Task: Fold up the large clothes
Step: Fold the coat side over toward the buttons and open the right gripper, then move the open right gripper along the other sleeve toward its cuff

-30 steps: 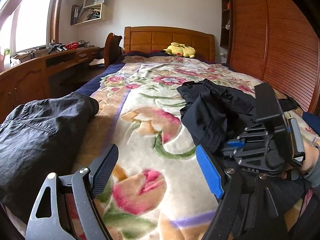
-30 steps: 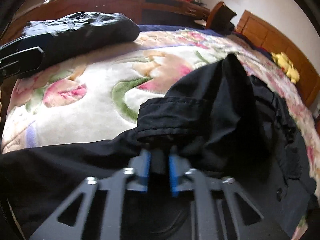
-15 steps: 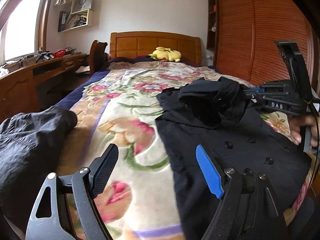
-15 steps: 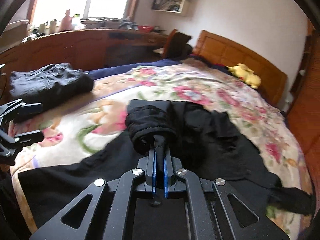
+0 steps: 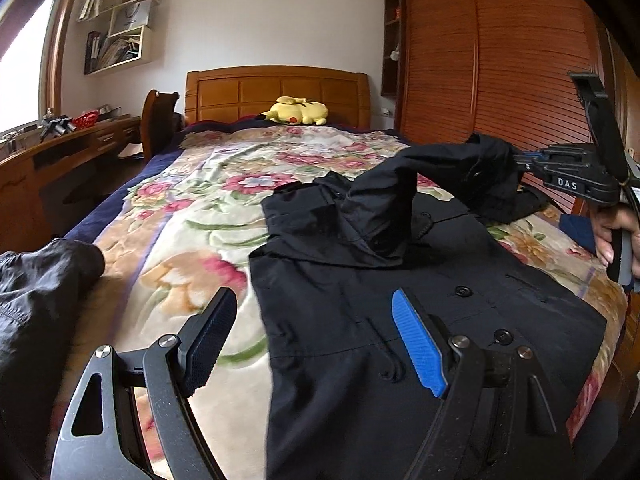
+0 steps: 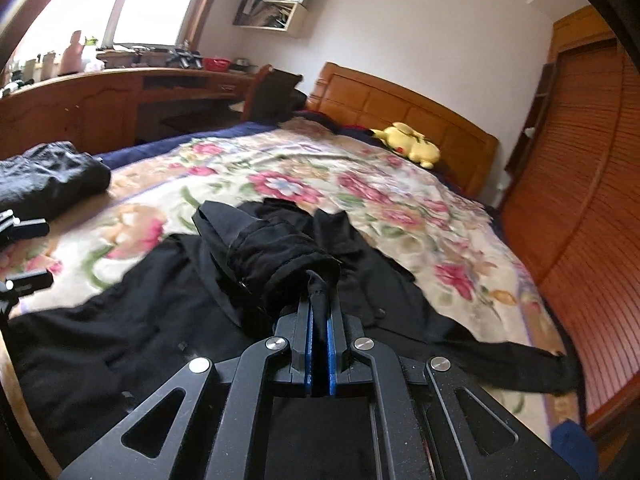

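A black buttoned coat [image 5: 400, 320] lies spread front up on the flowered bed cover [image 5: 200, 208]; it also shows in the right wrist view [image 6: 140, 340]. My right gripper [image 6: 318, 320] is shut on the cuff of one coat sleeve [image 6: 280, 256] and holds it up above the coat's chest; in the left wrist view the gripper [image 5: 524, 162] is at the far right with the sleeve [image 5: 440, 172] stretched up to it. My left gripper [image 5: 312, 340] is open and empty, low over the coat's left edge.
A folded black garment [image 5: 36, 292] lies at the bed's left edge, also in the right wrist view [image 6: 48, 176]. A yellow plush toy [image 5: 298, 111] sits by the wooden headboard [image 5: 276, 88]. A desk and chair [image 5: 156, 120] stand left, wardrobe doors [image 5: 500, 60] right.
My right gripper has lifted the sleeve cuff and carried it to the right, away from the coat's body. The coat now lies spread flat. My left gripper stayed open and shifted right over the coat.
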{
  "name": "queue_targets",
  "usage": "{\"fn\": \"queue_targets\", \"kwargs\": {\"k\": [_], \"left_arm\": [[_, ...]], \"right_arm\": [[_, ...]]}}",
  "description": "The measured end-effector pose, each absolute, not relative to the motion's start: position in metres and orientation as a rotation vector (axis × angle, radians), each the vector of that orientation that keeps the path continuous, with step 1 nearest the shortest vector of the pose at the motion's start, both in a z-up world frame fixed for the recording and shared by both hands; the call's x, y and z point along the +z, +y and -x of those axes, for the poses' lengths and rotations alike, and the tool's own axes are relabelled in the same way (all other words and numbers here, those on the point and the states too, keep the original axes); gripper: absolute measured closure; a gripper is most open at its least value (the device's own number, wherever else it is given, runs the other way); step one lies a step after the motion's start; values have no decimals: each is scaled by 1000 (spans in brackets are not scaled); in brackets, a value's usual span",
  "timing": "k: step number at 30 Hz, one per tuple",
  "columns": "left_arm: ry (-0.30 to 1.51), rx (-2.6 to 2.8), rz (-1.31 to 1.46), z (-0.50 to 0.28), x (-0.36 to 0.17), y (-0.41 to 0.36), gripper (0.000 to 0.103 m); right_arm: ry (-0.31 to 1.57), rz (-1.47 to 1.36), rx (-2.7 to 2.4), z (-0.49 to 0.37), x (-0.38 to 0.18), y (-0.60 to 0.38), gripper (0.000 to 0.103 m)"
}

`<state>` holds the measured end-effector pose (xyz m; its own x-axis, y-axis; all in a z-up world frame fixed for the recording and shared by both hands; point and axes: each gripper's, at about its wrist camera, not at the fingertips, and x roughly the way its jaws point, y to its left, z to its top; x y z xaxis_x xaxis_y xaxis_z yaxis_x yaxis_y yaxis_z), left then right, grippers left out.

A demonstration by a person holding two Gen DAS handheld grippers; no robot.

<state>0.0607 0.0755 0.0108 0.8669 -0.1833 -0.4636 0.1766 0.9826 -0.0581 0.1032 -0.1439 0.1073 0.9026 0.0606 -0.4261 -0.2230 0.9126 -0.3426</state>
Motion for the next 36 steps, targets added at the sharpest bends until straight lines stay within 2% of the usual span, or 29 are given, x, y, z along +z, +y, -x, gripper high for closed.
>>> {"fn": "queue_targets", "kwargs": {"k": [10, 20, 21, 22, 23, 24, 25, 26, 36], "left_arm": [[480, -228, 16, -65, 16, 49, 22], [495, -246, -10, -71, 13, 30, 22], [495, -246, -11, -71, 13, 28, 22], [497, -248, -11, -71, 13, 26, 22], [499, -249, -12, -73, 13, 24, 22], [500, -249, -13, -74, 13, 22, 22], [501, -250, -14, -76, 13, 20, 22], [501, -251, -14, -77, 12, 18, 22], [484, -283, -6, -89, 15, -14, 22]], "right_arm": [[498, 398, 56, -87, 113, -163, 98], [702, 310, 28, -92, 78, -195, 97], [710, 304, 18, -93, 74, -198, 94], [713, 301, 3, -94, 71, -198, 85], [714, 298, -15, -94, 69, -199, 71], [716, 294, -29, -95, 68, -200, 65], [716, 287, -40, -95, 68, -200, 53], [709, 279, -45, -92, 70, -206, 49], [600, 257, -64, -82, 62, -213, 48]]}}
